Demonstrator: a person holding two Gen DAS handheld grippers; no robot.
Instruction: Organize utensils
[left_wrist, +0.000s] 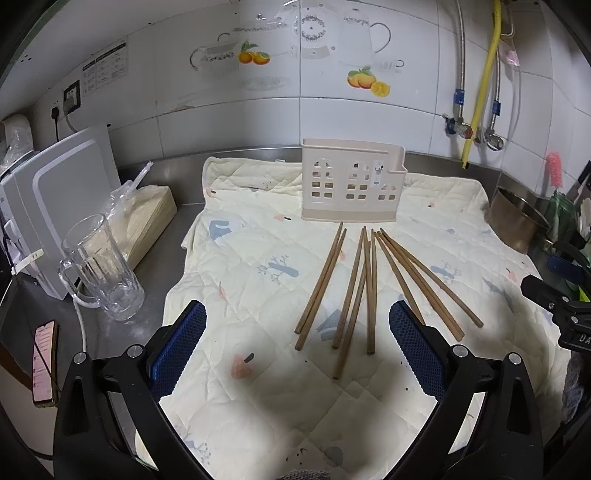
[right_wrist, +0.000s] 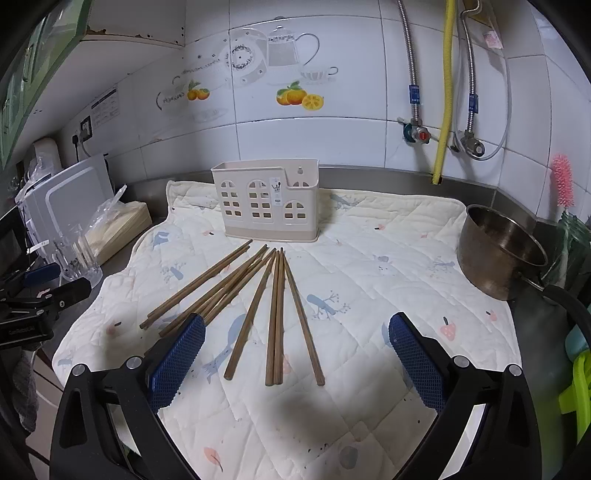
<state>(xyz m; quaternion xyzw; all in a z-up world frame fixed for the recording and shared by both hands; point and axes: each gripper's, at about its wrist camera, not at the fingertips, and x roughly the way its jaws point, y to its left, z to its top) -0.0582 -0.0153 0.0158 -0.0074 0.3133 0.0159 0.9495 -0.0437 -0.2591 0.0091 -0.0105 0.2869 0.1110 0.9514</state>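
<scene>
At the far left of the left wrist view a phone (left_wrist: 45, 363) lies on the steel counter (left_wrist: 173, 236), its screen lit but unreadable, and its lower end runs into the dark edge of the picture. Beside it stands a clear glass mug (left_wrist: 101, 267), and behind that a white appliance (left_wrist: 55, 206) whose left side is cut off. A bag of flat tan sheets (left_wrist: 147, 221) leans next to it (what they are is hard to tell).

The left gripper (left_wrist: 297, 345) hangs above the quilted cloth (left_wrist: 251, 251) with its blue pads spread wide and nothing between them. Its right pad covers the near end of one chopstick.

The chopsticks (left_wrist: 365, 288) lie loose on the cloth in a fan, tips toward the cream utensil holder (left_wrist: 352, 184), which stands upright at the back of the cloth, just beyond the tips and not touching them. Its inside cannot be seen from either camera.

In the right wrist view the right gripper (right_wrist: 297, 347) is likewise spread and empty above the cloth, and its left pad hides the near ends of several chopsticks (right_wrist: 275, 317). The holder (right_wrist: 267, 201) stands behind them. Further right a metal pot (right_wrist: 495, 254) sits at the cloth's edge, its handle lost in the shadow. A pink brush (right_wrist: 563, 181) stands at the far right.
</scene>
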